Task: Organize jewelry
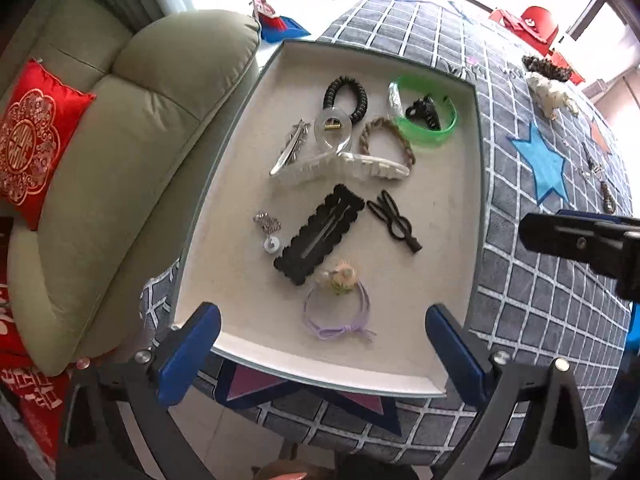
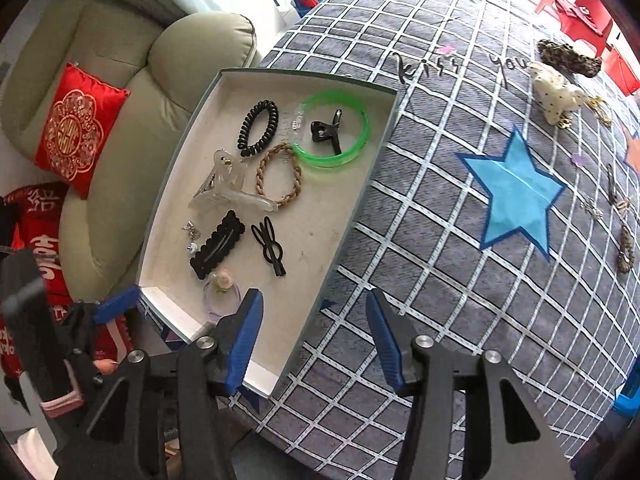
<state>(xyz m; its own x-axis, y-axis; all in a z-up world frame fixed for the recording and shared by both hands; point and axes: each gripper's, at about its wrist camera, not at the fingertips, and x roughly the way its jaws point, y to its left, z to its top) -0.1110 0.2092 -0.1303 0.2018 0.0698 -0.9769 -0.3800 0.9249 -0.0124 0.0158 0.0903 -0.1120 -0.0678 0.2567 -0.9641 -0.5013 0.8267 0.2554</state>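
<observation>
Both tools are empty and spread wide: the left tool hangs over the near edge of the tray, the right tool over the tray's near right corner. Beyond the tray to the right, still loose on the table, lie a cream polka-dot clip and, farther off, a leopard-print clip. Both look light and rigid; a grip across the body should serve best.
</observation>
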